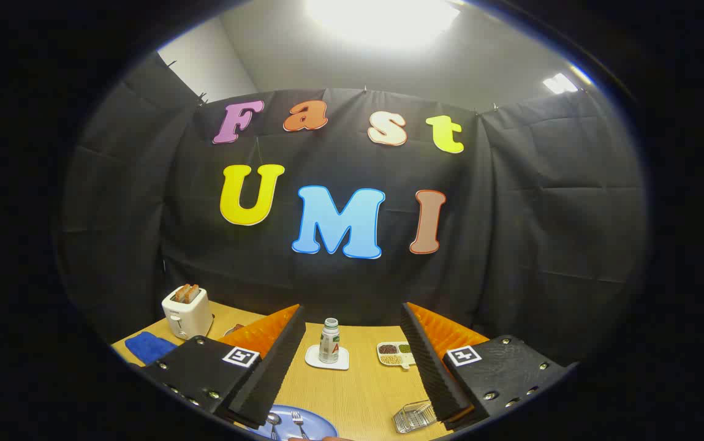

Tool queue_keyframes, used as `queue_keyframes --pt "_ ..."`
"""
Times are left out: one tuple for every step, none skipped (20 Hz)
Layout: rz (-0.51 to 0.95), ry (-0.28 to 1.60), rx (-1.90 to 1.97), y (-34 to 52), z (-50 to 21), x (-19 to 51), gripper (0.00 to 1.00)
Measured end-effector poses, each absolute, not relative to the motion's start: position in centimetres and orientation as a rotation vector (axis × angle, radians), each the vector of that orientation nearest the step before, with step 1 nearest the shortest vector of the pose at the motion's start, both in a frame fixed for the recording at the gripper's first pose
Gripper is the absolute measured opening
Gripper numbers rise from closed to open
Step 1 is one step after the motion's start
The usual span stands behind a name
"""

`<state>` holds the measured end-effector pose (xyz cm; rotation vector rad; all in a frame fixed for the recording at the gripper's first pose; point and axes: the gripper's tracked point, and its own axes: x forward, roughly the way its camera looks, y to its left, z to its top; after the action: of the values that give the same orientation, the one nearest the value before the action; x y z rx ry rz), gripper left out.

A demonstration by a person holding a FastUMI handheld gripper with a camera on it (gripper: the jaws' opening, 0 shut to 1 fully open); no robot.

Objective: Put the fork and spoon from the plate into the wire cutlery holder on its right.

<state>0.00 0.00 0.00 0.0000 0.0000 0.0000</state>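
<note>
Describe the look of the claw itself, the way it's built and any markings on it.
The claw has two long wedge-shaped fingers with ribbed inner faces. Each sits on a blocky black mount studded with small screws. A square white tag with a black pattern is stuck on top of each mount. No cables show.

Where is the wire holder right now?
In the gripper view the wire holder sits on the table, right of the plate, just inside the open tool's right finger.

Fork (297, 422), spoon (273, 421) on plate (321, 424); wire holder (415, 416) right; bottle (329, 340) behind.
</note>
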Motion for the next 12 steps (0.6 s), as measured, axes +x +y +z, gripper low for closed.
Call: queue_keyframes --pt "0.000 -0.002 0.002 0.05 0.20 -0.07 0.95" --pt "-0.001 -0.005 0.003 0.04 0.26 -0.10 0.95" --pt "0.002 -0.006 0.001 0.12 0.26 -0.12 0.95" --pt "0.007 -0.006 -0.002 0.33 0.11 -0.15 0.95" --pt "0.013 -0.008 -0.005 0.54 0.15 -0.13 0.95" --pt "0.016 -0.006 -0.011 0.58 0.03 -0.14 0.95" --pt "0.017 -0.003 -0.014 0.59 -0.07 -0.11 0.95" --pt "0.020 -0.007 -0.012 0.66 0.05 -0.16 0.95" --pt "0.020 -0.010 -0.011 0.71 0.23 -0.19 0.95" --pt "0.019 -0.010 -0.013 0.63 0.06 -0.15 0.95" --pt "0.022 -0.008 -0.015 0.71 -0.09 -0.17 0.95" --pt "0.022 -0.004 -0.018 0.72 -0.25 -0.15 0.95"
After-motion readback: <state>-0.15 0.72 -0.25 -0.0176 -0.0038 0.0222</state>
